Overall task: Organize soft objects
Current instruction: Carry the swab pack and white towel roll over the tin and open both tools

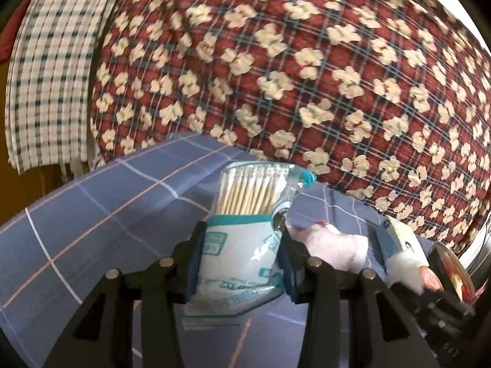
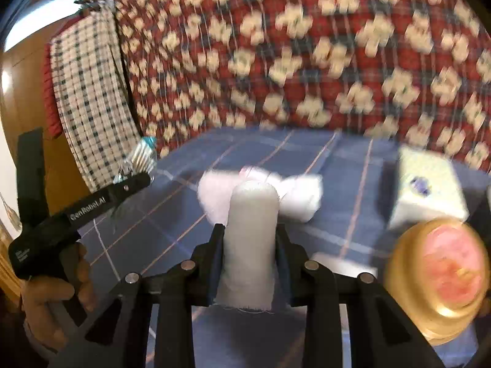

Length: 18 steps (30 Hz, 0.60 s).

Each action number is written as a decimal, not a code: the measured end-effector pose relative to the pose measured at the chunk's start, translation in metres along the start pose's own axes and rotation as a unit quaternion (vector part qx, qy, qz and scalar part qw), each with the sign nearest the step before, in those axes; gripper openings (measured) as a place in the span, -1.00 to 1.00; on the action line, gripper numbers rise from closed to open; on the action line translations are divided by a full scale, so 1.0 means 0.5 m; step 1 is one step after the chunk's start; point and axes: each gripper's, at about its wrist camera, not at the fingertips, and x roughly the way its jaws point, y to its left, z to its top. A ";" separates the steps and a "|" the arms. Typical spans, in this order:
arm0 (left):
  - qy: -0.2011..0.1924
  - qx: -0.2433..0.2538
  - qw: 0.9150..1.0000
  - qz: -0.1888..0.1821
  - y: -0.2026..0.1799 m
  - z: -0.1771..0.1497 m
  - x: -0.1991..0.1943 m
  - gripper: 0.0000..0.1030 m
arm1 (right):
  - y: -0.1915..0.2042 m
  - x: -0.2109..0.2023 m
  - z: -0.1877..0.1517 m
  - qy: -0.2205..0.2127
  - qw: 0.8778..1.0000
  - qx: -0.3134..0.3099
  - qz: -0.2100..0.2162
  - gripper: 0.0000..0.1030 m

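My left gripper (image 1: 241, 245) is shut on a teal and white packet of cotton swabs (image 1: 245, 202), held upright above the blue checked cloth (image 1: 92, 214). The right wrist view shows this gripper (image 2: 135, 181) side-on at the left in a person's hand (image 2: 52, 294), the swab packet (image 2: 144, 153) sticking out of its tip. My right gripper (image 2: 250, 230) is shut on a white gauze roll (image 2: 251, 202) that stands upright between its pads. Just beyond the roll lies a fluffy white wad of cotton (image 2: 300, 196), which also shows as a fluffy white wad (image 1: 331, 245) right of the left gripper.
A red flowered fabric (image 1: 307, 61) rises behind the cloth. A checked towel (image 1: 49, 76) hangs at the left. A white box (image 2: 426, 190) and a round golden tin with a pink lid (image 2: 442, 279) sit at the right. The view is blurred.
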 end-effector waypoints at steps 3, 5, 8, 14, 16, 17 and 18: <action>-0.006 0.020 1.000 -0.010 -0.034 -0.007 -0.005 -0.16 | -0.017 -0.039 0.001 -0.039 0.999 -0.020 -0.018 -0.34; -0.007 0.027 0.999 -0.015 -0.052 -0.013 -0.007 -0.16 | -0.031 -0.063 0.001 -0.059 0.997 -0.027 -0.027 -0.34; -0.007 0.035 0.999 -0.022 -0.084 -0.022 -0.009 -0.16 | -0.053 -0.084 0.001 -0.074 0.996 -0.028 -0.032 -0.34; -0.006 0.052 0.998 -0.044 -0.145 -0.043 -0.014 -0.16 | -0.103 -0.128 -0.001 -0.106 0.993 -0.022 -0.050 -0.34; -0.005 0.059 0.997 -0.049 -0.165 -0.050 -0.014 -0.16 | -0.121 -0.141 -0.003 -0.111 0.992 -0.018 -0.057 -0.33; -0.006 0.061 0.997 -0.051 -0.172 -0.052 -0.015 -0.16 | -0.130 -0.146 -0.004 -0.114 0.991 -0.016 -0.063 -0.33; -0.006 0.064 0.996 -0.055 -0.182 -0.055 -0.016 -0.16 | -0.137 -0.151 -0.005 -0.116 0.991 -0.015 -0.066 -0.33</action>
